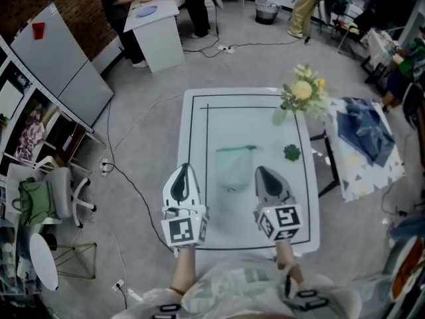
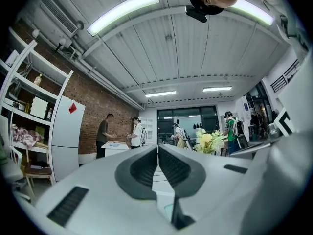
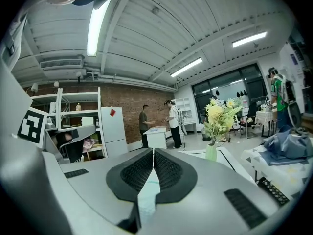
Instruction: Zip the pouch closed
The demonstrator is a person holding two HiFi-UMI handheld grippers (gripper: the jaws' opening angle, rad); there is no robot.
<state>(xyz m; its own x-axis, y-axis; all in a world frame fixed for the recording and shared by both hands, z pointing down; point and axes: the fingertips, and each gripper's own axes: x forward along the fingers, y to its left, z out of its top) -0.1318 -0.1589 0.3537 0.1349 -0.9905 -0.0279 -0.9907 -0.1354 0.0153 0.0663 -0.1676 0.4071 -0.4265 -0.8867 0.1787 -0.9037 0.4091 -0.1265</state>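
Barely begun: hovering low in frame with left gripper and right gripper both pinched shut and empty, flanking untouched pouch mid-frame, zip state unreadable.

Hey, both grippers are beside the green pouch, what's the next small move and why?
Probably open the jaws of the left gripper to pinch the pouch at its nearest edge: it and the right gripper flank the pouch, jaws shut on nothing, so nothing steadies it.
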